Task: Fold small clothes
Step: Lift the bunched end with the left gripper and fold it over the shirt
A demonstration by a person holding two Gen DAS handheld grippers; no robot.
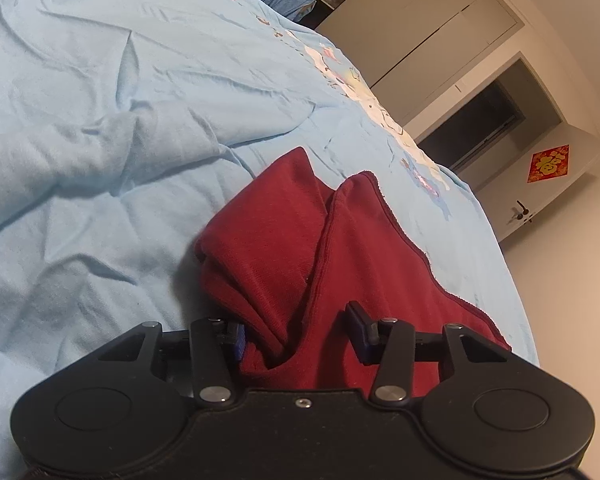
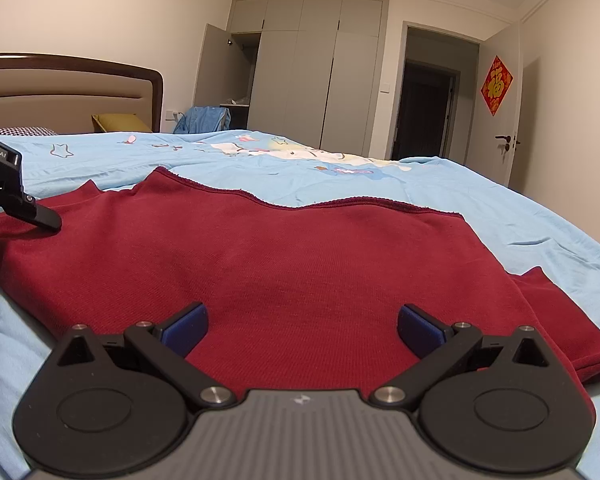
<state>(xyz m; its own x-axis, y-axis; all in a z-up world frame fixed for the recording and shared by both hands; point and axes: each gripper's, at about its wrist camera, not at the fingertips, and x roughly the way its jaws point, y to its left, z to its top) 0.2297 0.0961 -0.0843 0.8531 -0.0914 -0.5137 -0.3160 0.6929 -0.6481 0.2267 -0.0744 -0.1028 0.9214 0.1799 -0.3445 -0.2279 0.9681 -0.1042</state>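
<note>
A dark red garment (image 2: 260, 264) lay spread flat on the light blue bedsheet (image 1: 100, 120), near the bed's edge. The left gripper (image 1: 300, 336) stood at one end of the garment, its jaws partly open with a raised fold of red fabric between them; whether the pads pressed on the fold could not be told. The right gripper (image 2: 302, 326) sat over the garment's near edge, jaws wide apart and holding nothing.

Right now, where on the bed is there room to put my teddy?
Free: blue bedsheet beyond the red garment, toward the printed pattern. Crowded: both hand-held grippers at the garment's near edge.
</note>
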